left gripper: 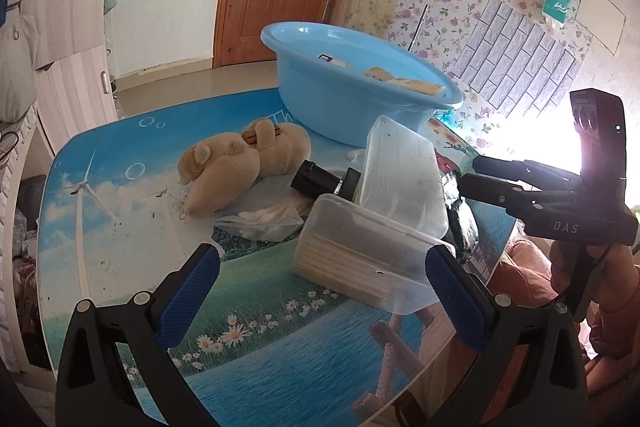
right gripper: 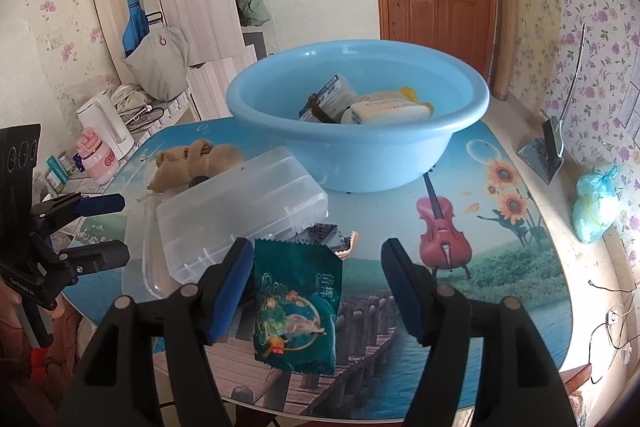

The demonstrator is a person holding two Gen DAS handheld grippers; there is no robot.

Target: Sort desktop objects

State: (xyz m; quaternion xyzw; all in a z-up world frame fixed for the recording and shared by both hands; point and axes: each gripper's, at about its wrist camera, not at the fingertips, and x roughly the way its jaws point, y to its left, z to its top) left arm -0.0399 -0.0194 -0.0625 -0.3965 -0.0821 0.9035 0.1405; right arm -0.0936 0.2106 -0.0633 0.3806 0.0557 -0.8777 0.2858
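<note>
Now | green snack packet: crinkled foil, serrated top | right hand-held gripper: jaws parted, packet between, unclamped

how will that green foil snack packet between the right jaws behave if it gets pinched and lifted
The green foil snack packet looks thin and creased, so it will probably flex and sag rather than stay stiff. It seems light for its size. Its glossy film may slip between the pads, so gripping near the crimped, serrated top edge is likely safer.

Pale blue basin, tan plush bear, dark green sachet, clear plastic box, landscape-printed table
</note>
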